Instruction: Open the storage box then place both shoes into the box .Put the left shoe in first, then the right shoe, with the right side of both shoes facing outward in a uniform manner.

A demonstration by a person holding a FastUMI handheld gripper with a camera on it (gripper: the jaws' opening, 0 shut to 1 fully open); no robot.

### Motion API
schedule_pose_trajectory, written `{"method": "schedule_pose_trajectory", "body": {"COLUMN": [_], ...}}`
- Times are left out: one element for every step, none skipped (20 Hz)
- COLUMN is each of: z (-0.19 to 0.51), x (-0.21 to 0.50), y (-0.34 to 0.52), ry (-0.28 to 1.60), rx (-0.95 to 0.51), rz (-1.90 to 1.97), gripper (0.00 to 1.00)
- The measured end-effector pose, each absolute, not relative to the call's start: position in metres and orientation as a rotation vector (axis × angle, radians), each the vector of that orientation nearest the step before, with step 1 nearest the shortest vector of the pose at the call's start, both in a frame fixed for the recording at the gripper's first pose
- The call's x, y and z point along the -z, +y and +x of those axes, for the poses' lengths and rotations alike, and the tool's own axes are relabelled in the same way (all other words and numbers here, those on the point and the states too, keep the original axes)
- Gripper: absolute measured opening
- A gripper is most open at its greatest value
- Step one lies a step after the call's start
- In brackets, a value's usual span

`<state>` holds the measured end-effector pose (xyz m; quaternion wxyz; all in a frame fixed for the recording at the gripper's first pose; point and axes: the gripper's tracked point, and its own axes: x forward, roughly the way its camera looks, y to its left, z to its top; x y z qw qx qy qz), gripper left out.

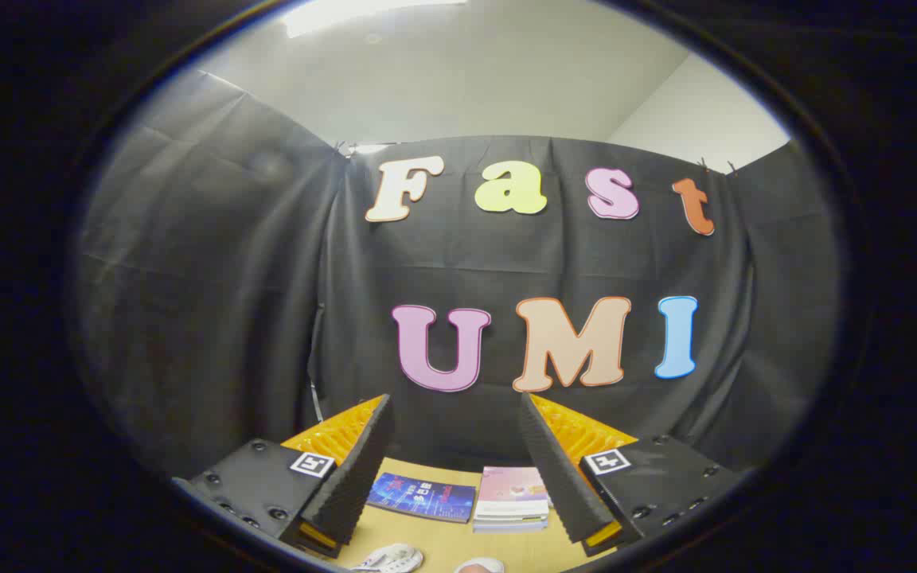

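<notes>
Fingers apart, empty; 2 shoes, 2 book stacks below.

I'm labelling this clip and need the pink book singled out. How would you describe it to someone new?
Start at the wooden table under the black cloth wall. Between the fingers of the open tool, which holds nothing, lie two reading items. The pink book tops a small white stack, right of the flat blue booklet.

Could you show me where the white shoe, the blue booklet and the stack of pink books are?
white shoe (389, 559): gripper view, on its laced top, below the open fingers.
blue booklet (422, 496): gripper view, middle of its cover, between the fingers.
stack of pink books (512, 492): gripper view, top cover, between the fingers.
</notes>
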<state>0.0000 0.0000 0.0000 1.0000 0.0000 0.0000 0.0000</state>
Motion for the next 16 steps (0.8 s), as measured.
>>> {"method": "schedule_pose_trajectory", "body": {"z": [0.002, 0.003, 0.004, 0.005, 0.005, 0.007, 0.008, 0.009, 0.01, 0.011, 0.012, 0.013, 0.015, 0.016, 0.016, 0.017], "x": [0.002, 0.003, 0.007, 0.009, 0.01, 0.011, 0.013, 0.014, 0.015, 0.015, 0.017, 0.017, 0.02, 0.024, 0.032, 0.04], "y": [0.001, 0.002, 0.003, 0.003, 0.005, 0.006, 0.006, 0.006, 0.007, 0.008, 0.008, 0.009, 0.012, 0.016, 0.021, 0.027], "ry": [0.005, 0.01, 0.016, 0.021, 0.027, 0.03, 0.034, 0.036, 0.037, 0.038, 0.04, 0.042, 0.046, 0.058, 0.075, 0.095], "rx": [-0.001, -0.002, -0.004, -0.006, -0.009, -0.011, -0.014, -0.016, -0.017, -0.019, -0.018, -0.021, -0.032, -0.048, -0.067, -0.086], "rz": [-0.002, -0.004, -0.004, -0.004, -0.004, -0.004, -0.002, 0.001, 0.004, 0.006, 0.007, 0.008, 0.011, 0.02, 0.033, 0.051], "gripper": [0.98, 0.98, 0.98, 0.98, 0.98, 0.98, 0.98, 0.98, 0.98, 0.98, 0.98, 0.98, 0.98, 0.98, 0.98, 0.98]}}
